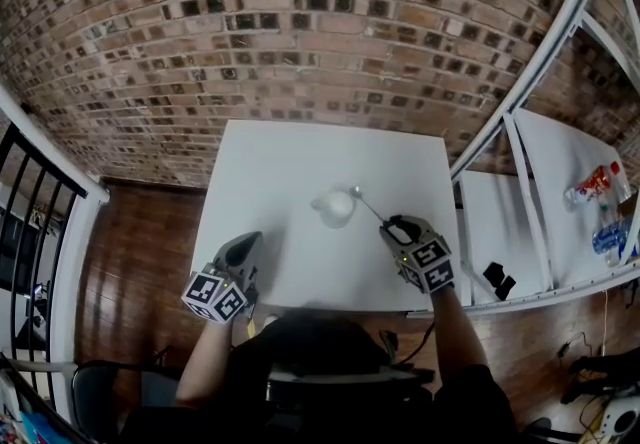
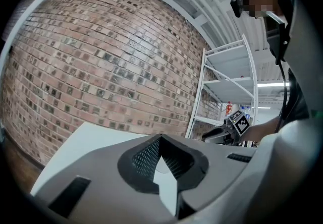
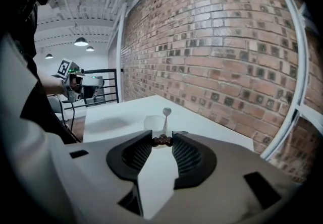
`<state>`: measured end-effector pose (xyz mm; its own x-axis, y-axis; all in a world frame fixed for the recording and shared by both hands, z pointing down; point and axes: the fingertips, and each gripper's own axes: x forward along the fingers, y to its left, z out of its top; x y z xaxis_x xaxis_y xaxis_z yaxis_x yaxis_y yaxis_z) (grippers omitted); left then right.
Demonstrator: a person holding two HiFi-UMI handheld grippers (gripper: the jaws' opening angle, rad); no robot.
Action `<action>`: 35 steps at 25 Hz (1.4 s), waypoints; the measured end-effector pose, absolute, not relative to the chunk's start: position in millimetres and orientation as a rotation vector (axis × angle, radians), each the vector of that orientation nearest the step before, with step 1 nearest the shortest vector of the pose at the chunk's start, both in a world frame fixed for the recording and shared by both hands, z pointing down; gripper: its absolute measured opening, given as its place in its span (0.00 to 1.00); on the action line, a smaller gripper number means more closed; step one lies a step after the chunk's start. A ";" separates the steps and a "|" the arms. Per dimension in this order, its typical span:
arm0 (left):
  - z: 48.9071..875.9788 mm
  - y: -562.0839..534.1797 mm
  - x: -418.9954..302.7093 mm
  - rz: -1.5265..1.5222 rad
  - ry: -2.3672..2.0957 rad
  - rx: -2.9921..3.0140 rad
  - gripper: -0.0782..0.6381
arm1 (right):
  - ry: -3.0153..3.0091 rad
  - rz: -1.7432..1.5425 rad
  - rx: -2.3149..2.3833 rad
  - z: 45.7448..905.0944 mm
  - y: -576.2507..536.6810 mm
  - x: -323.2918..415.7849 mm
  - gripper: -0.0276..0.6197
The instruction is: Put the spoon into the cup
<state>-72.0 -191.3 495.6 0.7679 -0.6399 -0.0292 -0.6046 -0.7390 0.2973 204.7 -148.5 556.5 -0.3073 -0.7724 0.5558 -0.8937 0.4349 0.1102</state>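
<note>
A: So, where is the spoon (image 3: 166, 112) sitting right now?

B: It is riding in my right fingers (image 3: 187, 155). They are clamping its dark handle end. The bowl is pointing away from me, up off the counter (image 1: 290, 162) and just beside the cup (image 1: 336, 207), on its right in the head view.

A: And your left fingers (image 2: 146, 157)?

B: They are resting pressed together with nothing between them, near the counter's near edge and well apart from the cup.

A: Which step are you working on, then?

B: I am judging it as the carry. The spoon is gripped and lifted, but it is not yet going into the cup.

A: What is the next move asking of you?

B: I am thinking it is asking me to bring the bowl over the cup's mouth, tip it downward, lower it inside, and only then loosen the grip. I should be going gently, since the cup is looking light and a knock on its rim could be tipping it over
</note>
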 end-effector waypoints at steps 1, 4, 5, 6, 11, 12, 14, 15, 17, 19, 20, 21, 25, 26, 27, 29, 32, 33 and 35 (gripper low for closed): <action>495.7 -191.5 -72.3 -0.191 -0.969 2.692 0.11 | -2.162 0.297 1.370 556.5 -151.3 198.8 0.24; 495.2 -192.8 -75.4 -0.196 -0.975 2.694 0.11 | -2.152 0.314 1.298 562.1 -159.7 185.9 0.24; 494.1 -194.1 -77.3 -0.199 -0.981 2.695 0.12 | -2.143 0.321 1.276 564.7 -163.0 182.7 0.24; 492.6 -195.7 -79.9 -0.206 -0.990 2.694 0.12 | -2.129 0.334 1.256 567.6 -166.2 180.3 0.24; 487.6 -199.4 -96.2 -0.249 -1.055 2.671 0.12 | -2.031 0.423 1.150 590.3 -176.9 176.2 0.24; 486.3 -199.3 -99.6 -0.264 -1.065 2.664 0.12 | -2.021 0.435 1.131 592.4 -178.3 175.1 0.24; 483.1 -199.4 -105.8 -0.294 -1.083 2.653 0.11 | -2.000 0.454 1.100 595.9 -181.7 173.5 0.24; 481.8 -199.6 -108.6 -0.304 -1.094 2.651 0.12 | -1.993 0.460 1.081 597.7 -183.8 171.8 0.24; 480.6 -199.5 -114.0 -0.311 -1.117 2.646 0.12 | -1.983 0.473 1.038 601.5 -187.4 166.9 0.24; 480.7 -198.8 -119.4 -0.316 -1.138 2.639 0.12 | -1.962 0.478 1.002 604.5 -191.0 163.5 0.24; 480.9 -198.2 -122.0 -0.317 -1.148 2.635 0.11 | -1.950 0.478 0.991 605.7 -193.3 162.7 0.24; 481.3 -197.5 -124.5 -0.318 -1.157 2.630 0.11 | -1.941 0.479 0.985 606.6 -195.8 161.9 0.24; 483.6 -193.9 -133.7 -0.316 -1.186 2.614 0.11 | -1.927 0.490 0.980 611.0 -206.5 158.6 0.24; 483.4 -193.5 -135.9 -0.317 -1.194 2.612 0.11 | -1.922 0.491 0.980 612.4 -209.5 158.1 0.24; 482.6 -193.2 -138.3 -0.319 -1.202 2.611 0.12 | -1.918 0.492 0.983 613.6 -212.4 157.7 0.24; 480.6 -192.5 -142.1 -0.321 -1.216 2.609 0.12 | -1.915 0.500 0.991 616.3 -217.0 157.4 0.24; 479.3 -190.9 -145.2 -0.315 -1.224 2.608 0.11 | -1.932 0.502 1.019 617.5 -222.4 155.6 0.24; 479.3 -190.3 -145.8 -0.314 -1.225 2.609 0.11 | -1.936 0.497 1.029 617.4 -223.5 155.4 0.24; 479.7 -189.0 -146.2 -0.312 -1.227 2.610 0.12 | -1.943 0.483 1.054 617.1 -224.9 156.0 0.24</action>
<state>-146.2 -189.0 479.7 0.6245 -0.7757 -0.0903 -0.7245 -0.6187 0.3040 156.0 -224.9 617.1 -0.2829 -0.4910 0.8240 -0.8198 0.5697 0.0581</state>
